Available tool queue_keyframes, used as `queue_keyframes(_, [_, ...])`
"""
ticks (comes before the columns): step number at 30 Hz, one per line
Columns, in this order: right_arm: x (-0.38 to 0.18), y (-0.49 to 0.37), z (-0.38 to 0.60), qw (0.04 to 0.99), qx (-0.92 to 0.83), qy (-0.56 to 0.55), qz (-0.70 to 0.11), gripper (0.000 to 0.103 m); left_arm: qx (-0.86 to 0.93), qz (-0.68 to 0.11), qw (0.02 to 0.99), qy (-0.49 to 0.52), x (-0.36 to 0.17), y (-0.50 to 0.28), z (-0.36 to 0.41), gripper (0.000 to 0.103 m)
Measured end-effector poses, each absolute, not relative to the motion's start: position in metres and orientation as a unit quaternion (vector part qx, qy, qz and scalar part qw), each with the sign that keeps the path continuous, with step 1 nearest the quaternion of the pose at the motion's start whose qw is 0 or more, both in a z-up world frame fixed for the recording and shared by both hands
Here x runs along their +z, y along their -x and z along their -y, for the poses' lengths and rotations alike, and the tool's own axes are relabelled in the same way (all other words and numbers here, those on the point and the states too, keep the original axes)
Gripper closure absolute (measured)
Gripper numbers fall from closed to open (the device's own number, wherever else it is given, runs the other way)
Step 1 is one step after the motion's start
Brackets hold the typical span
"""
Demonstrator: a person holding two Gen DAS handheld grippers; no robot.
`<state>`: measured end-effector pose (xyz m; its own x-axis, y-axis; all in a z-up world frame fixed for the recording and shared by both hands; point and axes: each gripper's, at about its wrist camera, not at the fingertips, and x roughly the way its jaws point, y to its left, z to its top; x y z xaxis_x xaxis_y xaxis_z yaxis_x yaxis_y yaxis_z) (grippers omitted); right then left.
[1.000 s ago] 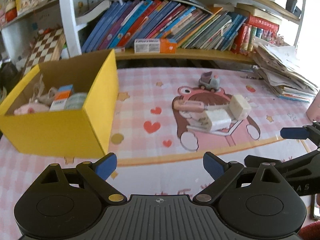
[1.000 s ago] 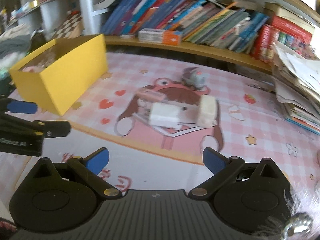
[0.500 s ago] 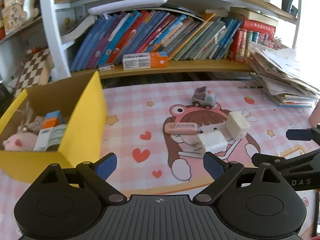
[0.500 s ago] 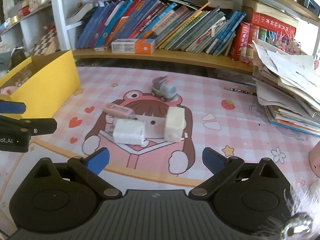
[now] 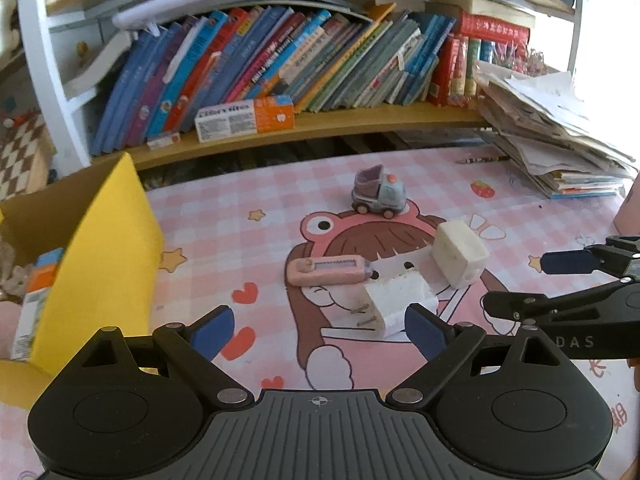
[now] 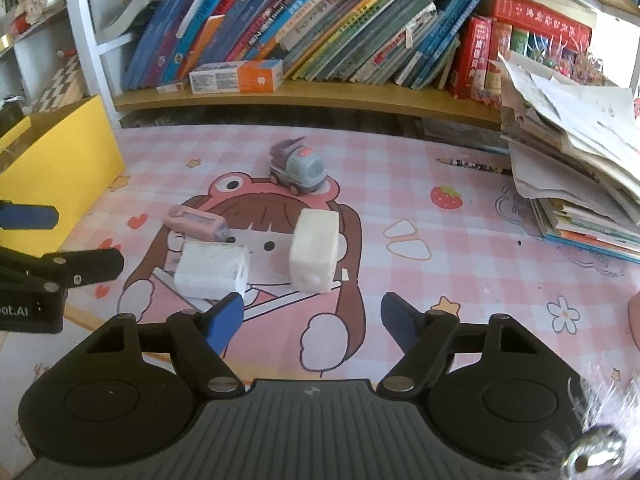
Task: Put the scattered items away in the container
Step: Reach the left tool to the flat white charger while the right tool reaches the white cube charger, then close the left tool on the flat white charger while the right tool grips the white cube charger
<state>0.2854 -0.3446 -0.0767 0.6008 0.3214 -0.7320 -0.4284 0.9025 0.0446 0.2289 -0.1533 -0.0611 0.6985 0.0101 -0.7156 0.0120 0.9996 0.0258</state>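
Observation:
On the pink cartoon mat lie a white plug adapter (image 5: pixel 398 304) (image 6: pixel 212 270), a cream block (image 5: pixel 460 254) (image 6: pixel 314 250), a pink flat case (image 5: pixel 330 270) (image 6: pixel 196 222) and a grey toy car (image 5: pixel 378 196) (image 6: pixel 298 170). The yellow box (image 5: pixel 104 264) (image 6: pixel 60 168) stands at the left with several items inside. My left gripper (image 5: pixel 318 330) is open, just short of the white adapter. My right gripper (image 6: pixel 312 320) is open too, close in front of the cream block. Each gripper shows at the edge of the other's view.
A bookshelf (image 5: pixel 320 120) full of books runs along the back, with a white and orange carton (image 5: pixel 244 118) on its ledge. A tall stack of papers (image 5: pixel 552 140) (image 6: pixel 572 164) sits at the right, with a pencil (image 6: pixel 472 166) beside it.
Both grippers have moved forward and to the right, nearer the items on the mat. The yellow box has slid toward the left edge of both views. Both stayed open.

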Motion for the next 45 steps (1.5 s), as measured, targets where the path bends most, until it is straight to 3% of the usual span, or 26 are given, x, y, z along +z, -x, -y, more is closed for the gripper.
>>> queue_keyframes(10, [-0.087,-0.323,0.339,0.886,0.218,0.06,-0.404,0.036,-0.059,-0.429,0.9,-0.043,-0.086,-0.256,0.171,0.021])
queue_keyframes(16, [-0.091,-0.337,0.335,0.88,0.225,0.054,-0.414,0.046,-0.085,-0.429,0.896,-0.084,-0.098,-0.272,0.19,0.021])
queue_keyframes(29, [-0.102,-0.358,0.328,0.868,0.234,0.046,-0.435,0.052,-0.108,-0.427,0.891,-0.112,-0.117,-0.292,0.206,0.023])
queue_keyframes(35, [-0.105,-0.36,0.328,0.864,0.234,0.048,-0.442,0.066,-0.115,-0.418,0.897,-0.09,-0.119,-0.296,0.203,0.037])
queue_keyframes(45, [-0.103,-0.354,0.332,0.858,0.244,0.035,-0.45,0.076,-0.112,-0.434,0.892,-0.063,-0.115,-0.293,0.193,0.039])
